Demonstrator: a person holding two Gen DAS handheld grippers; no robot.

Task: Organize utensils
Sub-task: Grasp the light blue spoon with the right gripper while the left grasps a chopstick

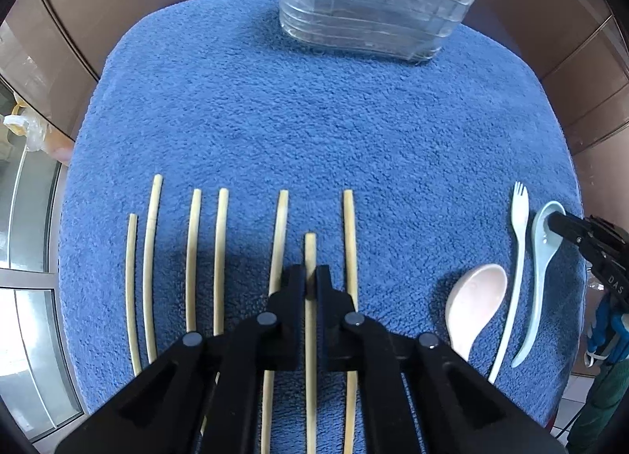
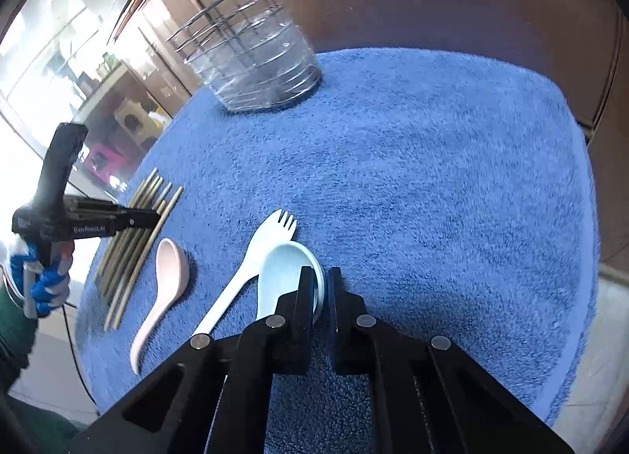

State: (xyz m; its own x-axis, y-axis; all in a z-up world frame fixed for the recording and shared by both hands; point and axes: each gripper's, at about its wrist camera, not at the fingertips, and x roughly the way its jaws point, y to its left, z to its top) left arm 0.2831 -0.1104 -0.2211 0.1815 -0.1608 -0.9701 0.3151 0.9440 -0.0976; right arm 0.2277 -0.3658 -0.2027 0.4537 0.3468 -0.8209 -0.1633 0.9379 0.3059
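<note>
Left wrist view: the left gripper [image 1: 310, 277] has its black fingers [image 1: 293, 289] pinched on 1 pale bamboo chopstick [image 1: 310, 253], which lies among 6 more bamboo chopsticks [image 1: 220, 257] in a row on the near left of the blue terry towel [image 1: 314, 131]. At the far edge stands a clear plastic holder in a wire rack [image 1: 373, 10]. On the near right lie a pink plastic spoon [image 1: 475, 300], a white plastic spork [image 1: 517, 257] and a pale blue ceramic spoon [image 1: 542, 257].

Right wrist view: the right gripper [image 2: 322, 289] is clamped on the pale blue ceramic spoon's [image 2: 283, 277] bowl rim, just right of the spork [image 2: 251, 265]. A blue-gloved hand [image 2: 47, 281] holds the left gripper [image 2: 153, 218] at far left.
</note>
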